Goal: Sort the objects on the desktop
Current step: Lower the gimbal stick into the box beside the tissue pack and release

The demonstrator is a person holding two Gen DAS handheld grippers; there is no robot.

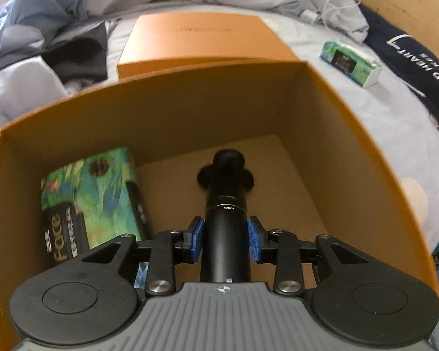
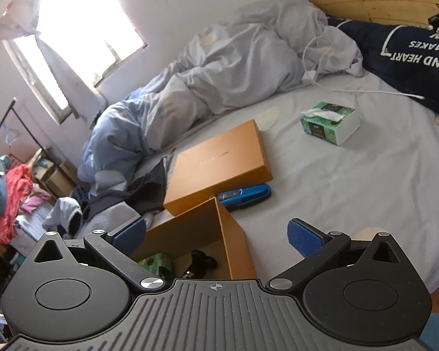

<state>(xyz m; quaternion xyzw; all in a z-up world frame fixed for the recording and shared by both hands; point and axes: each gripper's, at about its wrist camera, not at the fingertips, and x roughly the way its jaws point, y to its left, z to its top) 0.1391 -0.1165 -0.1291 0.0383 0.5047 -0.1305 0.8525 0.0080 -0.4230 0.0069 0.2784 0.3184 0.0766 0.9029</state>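
Left tongs (image 1: 226, 238) clamp a black cylindrical bottle (image 1: 225, 201) inside the open orange cardboard box (image 1: 161, 111); green tissue pack (image 1: 93, 201) at nine o'clock. Right tongs (image 2: 216, 235) gape apart above the bed (image 2: 351, 181).

Matt cardboard box (image 1: 190, 111), smooth black plastic tube (image 1: 226, 228).

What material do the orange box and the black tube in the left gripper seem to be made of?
Orange box: looks like stiff cardboard, matte; the walls are thin and flat, and the floor inside is plain brown.
Black tube, between the pads of the left gripper: probably plastic or coated metal, smooth with a soft sheen; I cannot tell which.
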